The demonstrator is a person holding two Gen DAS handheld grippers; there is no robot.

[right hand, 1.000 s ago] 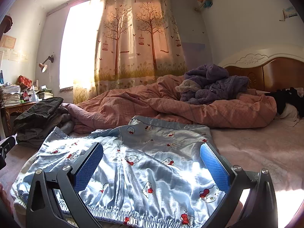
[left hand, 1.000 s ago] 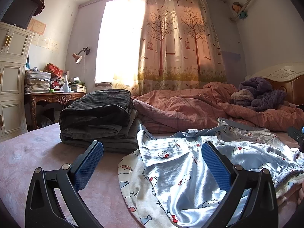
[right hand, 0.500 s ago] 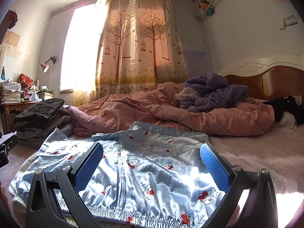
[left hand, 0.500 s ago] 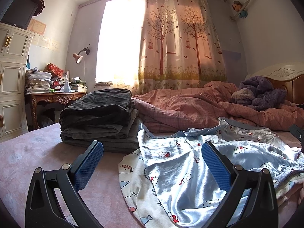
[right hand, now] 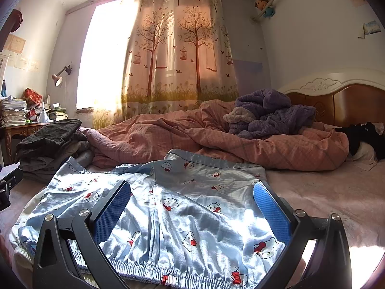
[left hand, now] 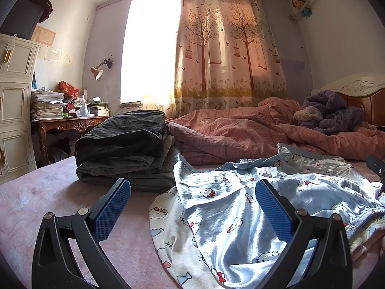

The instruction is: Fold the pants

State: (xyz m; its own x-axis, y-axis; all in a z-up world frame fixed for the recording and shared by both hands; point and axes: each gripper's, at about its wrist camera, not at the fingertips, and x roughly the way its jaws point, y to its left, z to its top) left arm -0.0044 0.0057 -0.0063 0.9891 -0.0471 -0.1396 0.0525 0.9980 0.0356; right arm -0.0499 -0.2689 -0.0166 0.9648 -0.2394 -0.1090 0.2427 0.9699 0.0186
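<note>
Presently both the left gripper (left hand: 192, 207) and right gripper (right hand: 192, 208) hover released over the blue pants (right hand: 168, 207), spread on the bed (right hand: 332, 197), elastic waistband nearest the right gripper, legs running away leftward.

Pants (right hand: 182, 212): glossy satin-like cloth. Fingers (right hand: 113, 214): matt black plastic, blue textured pads.

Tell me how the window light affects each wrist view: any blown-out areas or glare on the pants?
Left wrist view: window blown out white beside the curtain; satin pants show bright sheen patches. Right wrist view: window equally overexposed, glare across the pants, sunlit patch on the bedsheet. Fisheye bends the edges in both.
</note>
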